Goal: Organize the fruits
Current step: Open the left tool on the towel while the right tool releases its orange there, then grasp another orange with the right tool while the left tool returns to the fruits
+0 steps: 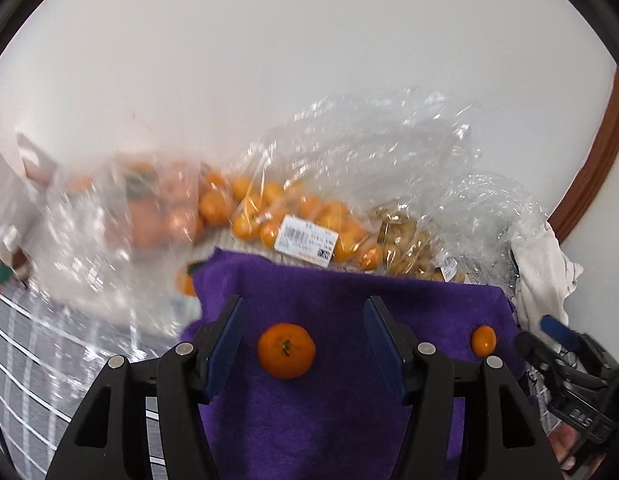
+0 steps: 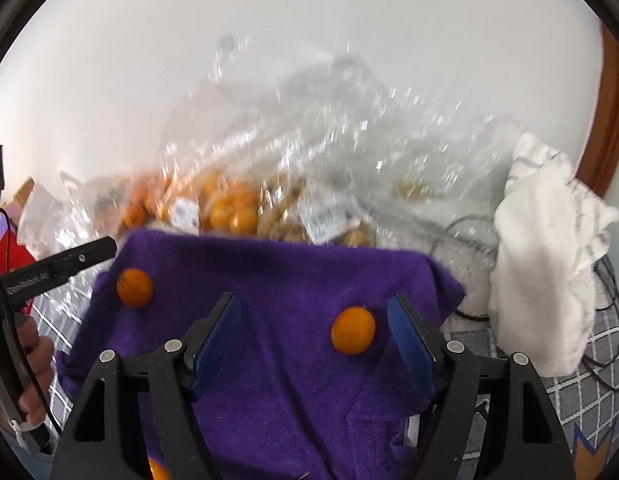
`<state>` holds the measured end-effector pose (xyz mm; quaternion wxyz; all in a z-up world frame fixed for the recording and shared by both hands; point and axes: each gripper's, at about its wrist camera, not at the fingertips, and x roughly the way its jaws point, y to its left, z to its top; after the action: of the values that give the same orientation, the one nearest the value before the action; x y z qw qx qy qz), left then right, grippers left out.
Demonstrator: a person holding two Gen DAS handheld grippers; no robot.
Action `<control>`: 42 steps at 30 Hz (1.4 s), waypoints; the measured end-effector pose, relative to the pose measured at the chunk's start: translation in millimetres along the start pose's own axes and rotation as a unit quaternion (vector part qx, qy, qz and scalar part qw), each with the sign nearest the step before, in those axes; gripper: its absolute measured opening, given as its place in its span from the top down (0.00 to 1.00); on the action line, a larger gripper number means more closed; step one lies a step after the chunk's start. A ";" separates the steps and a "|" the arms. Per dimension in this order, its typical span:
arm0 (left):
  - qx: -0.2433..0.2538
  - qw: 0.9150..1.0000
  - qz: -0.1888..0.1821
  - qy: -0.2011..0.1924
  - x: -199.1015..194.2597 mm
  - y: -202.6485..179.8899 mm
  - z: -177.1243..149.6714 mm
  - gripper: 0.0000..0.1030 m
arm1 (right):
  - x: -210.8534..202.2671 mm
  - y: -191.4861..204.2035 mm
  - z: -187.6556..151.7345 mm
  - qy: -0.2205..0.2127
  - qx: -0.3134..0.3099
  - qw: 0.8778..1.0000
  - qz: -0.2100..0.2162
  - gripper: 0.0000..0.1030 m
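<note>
A purple towel (image 1: 333,408) lies in front of me, also in the right wrist view (image 2: 293,280). A mandarin (image 1: 286,350) sits on it between the open fingers of my left gripper (image 1: 303,340), untouched. A small kumquat (image 1: 483,341) lies to its right. In the right wrist view my right gripper (image 2: 313,332) is open with the kumquat (image 2: 353,330) near its right finger. The mandarin (image 2: 135,287) is at the towel's left. Another orange fruit (image 2: 157,472) peeks out at the bottom edge.
Clear plastic bags of orange fruit (image 1: 293,216) and brownish fruit (image 1: 409,248) lie behind the towel by a white wall. A white cloth (image 2: 549,256) and black cables (image 2: 605,320) lie at the right. A grey checked cover (image 1: 37,360) lies underneath.
</note>
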<state>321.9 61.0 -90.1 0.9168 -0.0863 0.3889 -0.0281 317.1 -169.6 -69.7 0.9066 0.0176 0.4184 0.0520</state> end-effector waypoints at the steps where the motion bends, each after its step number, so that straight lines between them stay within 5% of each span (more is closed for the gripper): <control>1: 0.005 1.000 0.004 -0.011 -6.7 -1.3 1.1 0.43 | -7.4 1.5 -1.3 -0.003 -0.001 1.000 0.001 0.25; 8: 0.056 0.997 -0.015 -0.043 -46.4 -29.0 4.4 0.43 | -64.5 6.4 -34.0 -0.004 -0.027 0.999 -0.017 0.25; 11: 0.070 0.995 -0.037 -0.061 -74.1 -48.2 -3.7 0.43 | -96.3 0.2 -56.2 -0.011 0.004 0.999 0.029 0.25; 22: 0.056 0.997 -0.046 -0.040 -130.0 -21.8 -88.0 0.43 | -153.0 -10.5 -134.9 -0.025 0.081 0.996 0.002 0.24; 30: 0.049 0.999 -0.004 -0.004 -120.1 17.4 -146.5 0.48 | -149.9 10.4 -162.8 -0.063 0.058 0.996 0.007 0.26; 37: 0.023 0.999 -0.022 -0.003 -115.3 43.2 -169.7 0.48 | -104.3 40.4 -175.1 0.026 -0.002 0.998 0.052 0.52; 42: 0.010 1.000 -0.028 -0.007 -111.1 53.2 -181.9 0.48 | -80.6 38.9 -182.8 0.047 0.027 0.996 0.072 0.53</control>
<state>113.2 101.7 -145.2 0.9192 -0.0877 0.3797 -0.0573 123.0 -141.9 -124.4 0.8792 0.0697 0.4590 0.1069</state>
